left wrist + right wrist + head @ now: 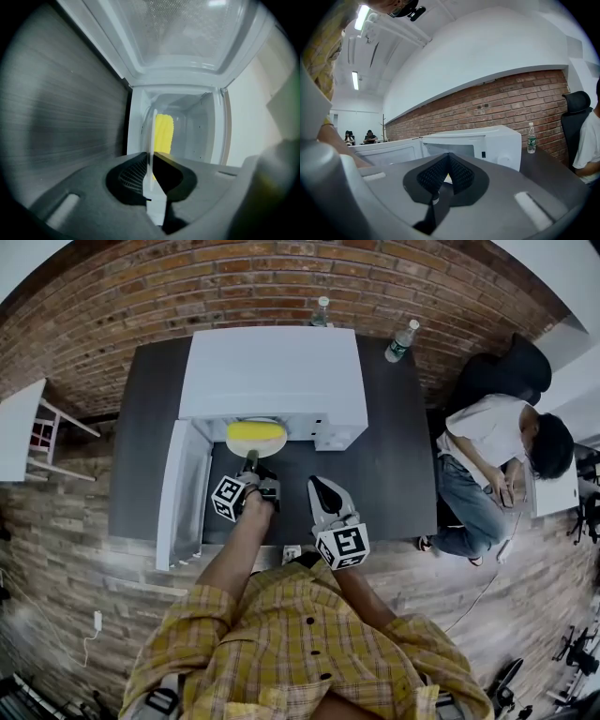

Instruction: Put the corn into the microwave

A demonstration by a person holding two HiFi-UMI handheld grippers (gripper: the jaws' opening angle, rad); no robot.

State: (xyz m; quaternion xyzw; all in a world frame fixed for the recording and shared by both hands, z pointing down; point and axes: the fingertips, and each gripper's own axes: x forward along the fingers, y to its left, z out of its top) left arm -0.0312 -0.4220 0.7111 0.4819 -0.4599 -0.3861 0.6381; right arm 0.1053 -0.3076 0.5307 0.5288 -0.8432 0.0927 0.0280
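A yellow corn cob (255, 432) lies on a white plate (262, 450) at the mouth of the white microwave (272, 371), whose door (183, 493) hangs open to the left. My left gripper (251, 463) is shut on the plate's near rim. In the left gripper view the plate (151, 136) shows edge-on between the jaws of the left gripper (151, 161), with the corn (164, 133) beyond it inside the cavity. My right gripper (319, 487) hovers shut over the dark table to the right, holding nothing. In the right gripper view the right gripper (447, 164) faces the microwave (492, 140).
The microwave stands on a dark table (403, 456). Two water bottles (401, 340) (321, 311) stand behind it by the brick wall. A person (497, 456) sits at the right beside a black chair (511, 371). A white table (19, 427) is at the far left.
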